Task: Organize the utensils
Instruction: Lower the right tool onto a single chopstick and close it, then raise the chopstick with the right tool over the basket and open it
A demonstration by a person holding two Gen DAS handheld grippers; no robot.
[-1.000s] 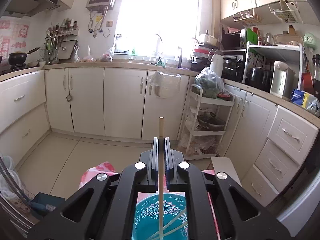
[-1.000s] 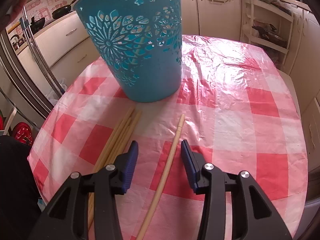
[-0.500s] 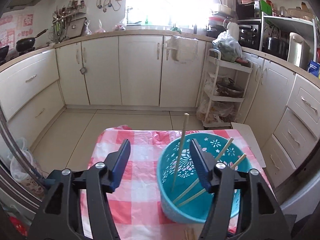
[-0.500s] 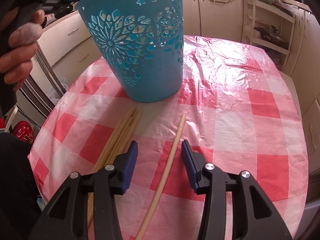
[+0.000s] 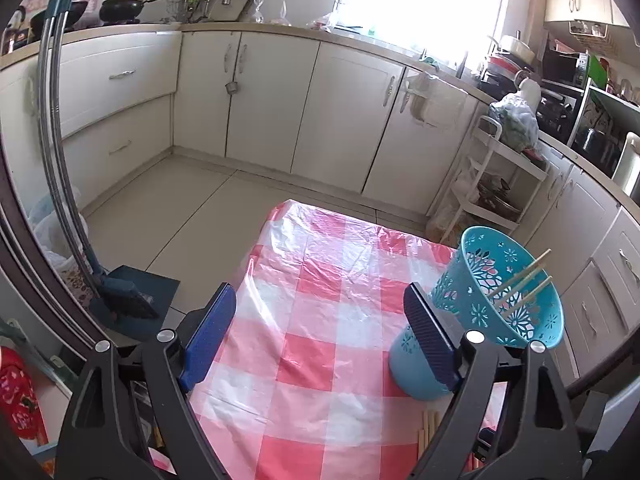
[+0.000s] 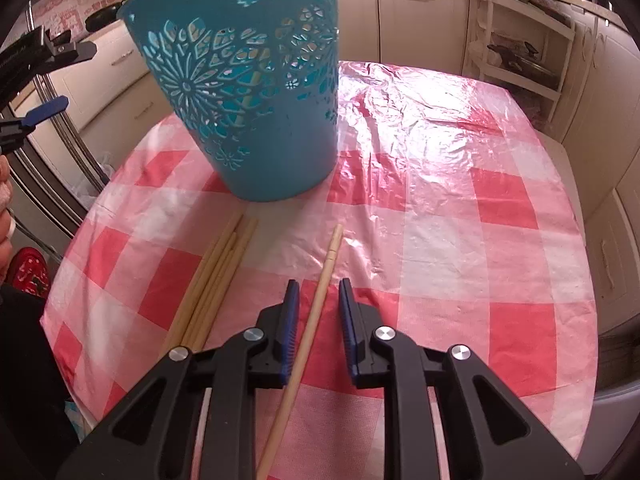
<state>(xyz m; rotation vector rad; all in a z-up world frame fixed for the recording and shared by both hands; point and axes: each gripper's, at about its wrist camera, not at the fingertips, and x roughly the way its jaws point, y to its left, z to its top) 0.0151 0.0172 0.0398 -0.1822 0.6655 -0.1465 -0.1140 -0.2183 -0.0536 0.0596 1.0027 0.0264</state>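
Between your right gripper (image 6: 318,306) fingers lies a single chopstick (image 6: 320,300), jaws narrowed but not gripping. Ahead-left: loose bundle (image 6: 216,280), blue basket (image 6: 256,92). Left gripper (image 5: 320,320) gapes empty. Risk: closing off-centre rolls it on slick tablecloth (image 6: 460,220).

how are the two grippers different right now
The left gripper is spread wide and empty, above the checked tablecloth; the right gripper is narrowed around a single chopstick, pads not yet touching it. Both have blue pads and black frames.
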